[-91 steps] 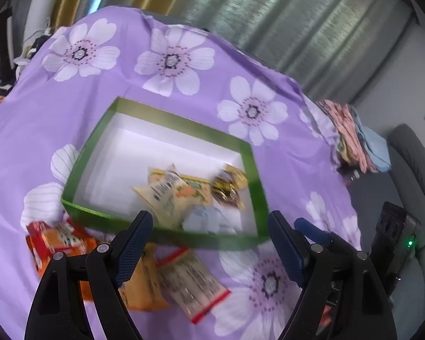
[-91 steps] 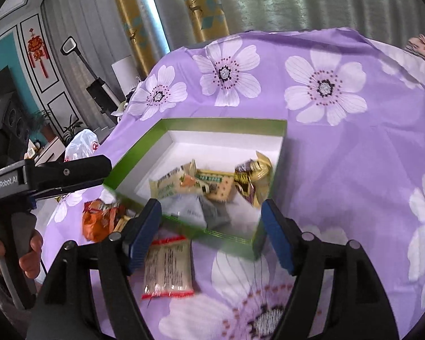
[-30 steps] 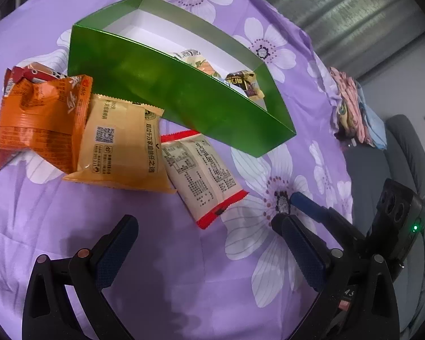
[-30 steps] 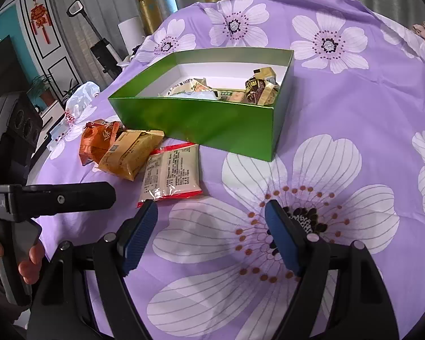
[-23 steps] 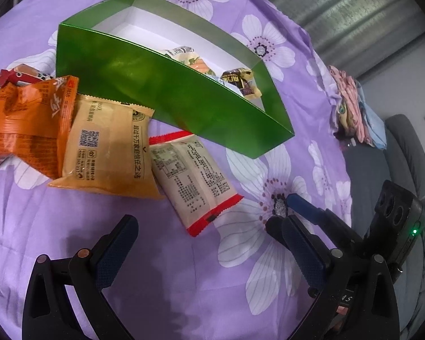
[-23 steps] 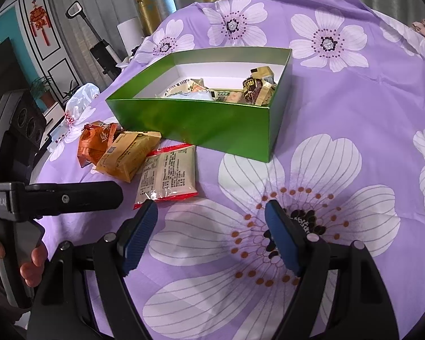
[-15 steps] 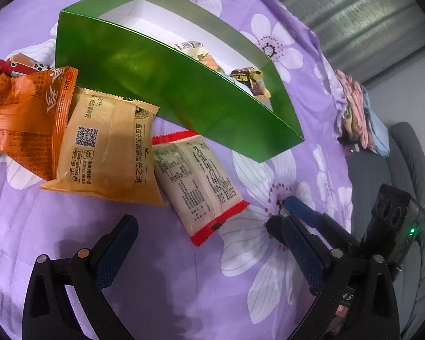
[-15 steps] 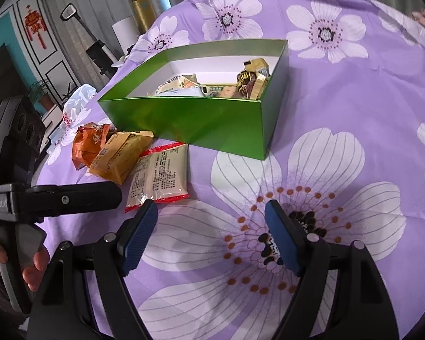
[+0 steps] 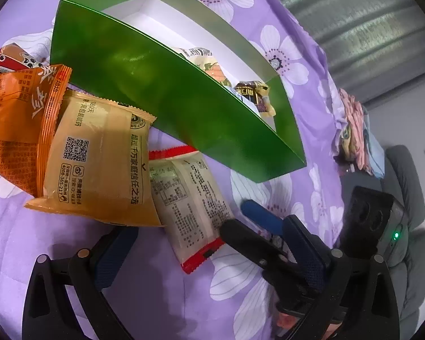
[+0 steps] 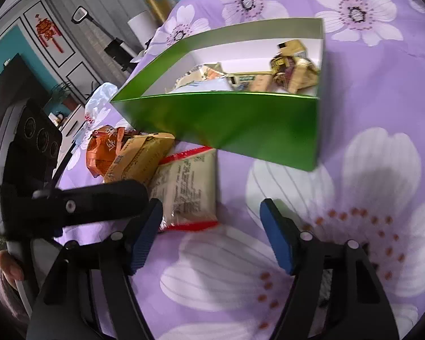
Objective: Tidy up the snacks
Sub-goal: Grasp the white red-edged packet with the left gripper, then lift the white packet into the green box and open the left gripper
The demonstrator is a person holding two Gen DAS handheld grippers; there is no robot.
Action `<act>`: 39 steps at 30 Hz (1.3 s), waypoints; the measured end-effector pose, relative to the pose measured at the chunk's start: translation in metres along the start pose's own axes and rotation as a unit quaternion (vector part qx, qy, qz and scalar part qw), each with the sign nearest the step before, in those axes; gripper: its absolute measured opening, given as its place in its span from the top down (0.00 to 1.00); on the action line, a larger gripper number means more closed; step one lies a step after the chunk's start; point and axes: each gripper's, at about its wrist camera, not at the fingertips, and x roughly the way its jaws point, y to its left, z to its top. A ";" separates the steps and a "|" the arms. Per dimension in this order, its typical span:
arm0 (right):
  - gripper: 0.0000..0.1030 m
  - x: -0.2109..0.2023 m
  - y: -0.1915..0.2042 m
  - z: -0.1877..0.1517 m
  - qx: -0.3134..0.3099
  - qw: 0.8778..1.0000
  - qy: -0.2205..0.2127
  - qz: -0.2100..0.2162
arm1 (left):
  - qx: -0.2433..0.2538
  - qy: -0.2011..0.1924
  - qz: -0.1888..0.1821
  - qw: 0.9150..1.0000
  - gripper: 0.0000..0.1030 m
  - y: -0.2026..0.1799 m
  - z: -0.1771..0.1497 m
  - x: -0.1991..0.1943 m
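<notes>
The pale, red-edged flat foil snack packet (image 9: pixel 187 201) lies on the purple flowered worktop just ahead of the left gripper (image 9: pixel 212 250), between its released jaws, long axis running away toward the green cardboard box (image 9: pixel 161 96); the right gripper (image 10: pixel 212 233), also released, hovers beside it.

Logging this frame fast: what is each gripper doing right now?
Left gripper: open, holding nothing, low over the red-edged snack packet.
Right gripper: open, holding nothing, close to the same packet.
</notes>
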 end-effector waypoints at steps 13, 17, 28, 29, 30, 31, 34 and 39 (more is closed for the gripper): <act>0.63 0.020 0.009 0.003 -0.015 0.998 0.026 0.053 | -0.025 -0.013 0.017 0.999 0.29 0.004 0.000 0.005; 0.69 0.017 0.004 0.000 0.002 0.998 0.025 0.062 | -0.035 -0.009 0.016 0.999 0.45 0.013 0.001 0.002; 0.77 -0.003 0.012 -0.025 -0.002 0.999 0.015 0.050 | -0.001 0.006 0.035 0.999 0.69 0.008 -0.017 -0.009; 0.77 -0.006 0.014 -0.028 -0.003 0.999 0.014 0.048 | 0.003 0.007 0.035 0.999 0.69 0.007 -0.020 -0.011; 0.77 -0.008 0.014 -0.030 -0.003 0.999 0.013 0.047 | 0.007 0.007 0.036 0.999 0.69 0.005 -0.023 -0.013; 0.77 -0.011 0.016 -0.033 -0.001 0.999 0.011 0.046 | 0.010 0.009 0.037 0.999 0.69 0.004 -0.025 -0.014; 0.77 -0.021 0.019 -0.040 0.003 0.999 0.004 0.044 | 0.020 0.011 0.033 0.999 0.69 -0.002 -0.031 -0.019; 0.77 -0.044 0.025 -0.048 0.002 0.999 -0.014 0.038 | 0.047 0.001 0.029 0.998 0.69 -0.020 -0.037 -0.032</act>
